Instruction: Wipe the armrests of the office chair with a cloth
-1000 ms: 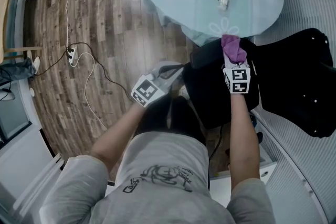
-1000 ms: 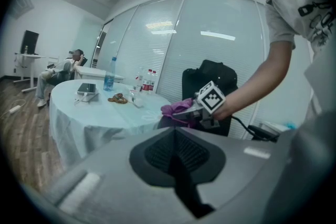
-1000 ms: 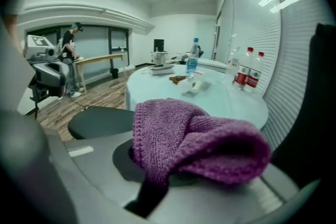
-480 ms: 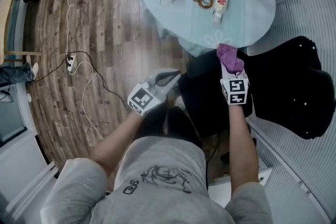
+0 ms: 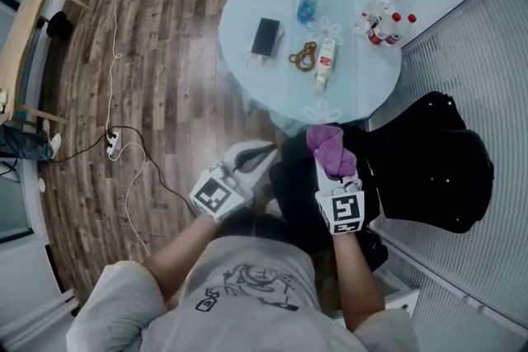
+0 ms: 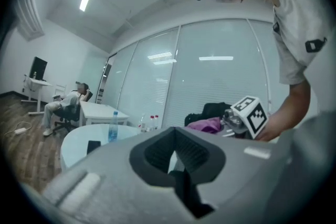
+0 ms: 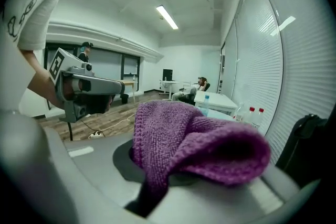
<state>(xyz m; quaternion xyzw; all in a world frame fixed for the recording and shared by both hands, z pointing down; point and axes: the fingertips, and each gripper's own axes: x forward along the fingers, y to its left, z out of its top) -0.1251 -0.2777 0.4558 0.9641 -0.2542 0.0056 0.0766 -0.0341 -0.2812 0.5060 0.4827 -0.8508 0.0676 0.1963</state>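
My right gripper (image 5: 328, 171) is shut on a purple knitted cloth (image 5: 328, 147), which bulges over the jaws in the right gripper view (image 7: 195, 140). It hangs over the black office chair (image 5: 307, 185), whose dark backrest (image 5: 429, 169) lies to the right; I cannot tell whether the cloth touches the chair. The armrests cannot be made out. My left gripper (image 5: 269, 149) is at the chair's left edge, jaws shut with nothing between them (image 6: 176, 159). The left gripper view also catches the cloth (image 6: 206, 125) and the right gripper's marker cube (image 6: 252, 115).
A round glass table (image 5: 355, 70) just beyond the chair carries a phone (image 5: 266, 36), a blue bottle (image 5: 307, 4) and several red-capped bottles (image 5: 381, 22). A power strip (image 5: 110, 146) and cables lie on the wood floor at left. A blinds-covered glass wall runs along the right.
Both grippers and the cloth have drawn back from the table toward the person's body. The head view has lifted and now takes in the whole table. The cloth stays clamped.
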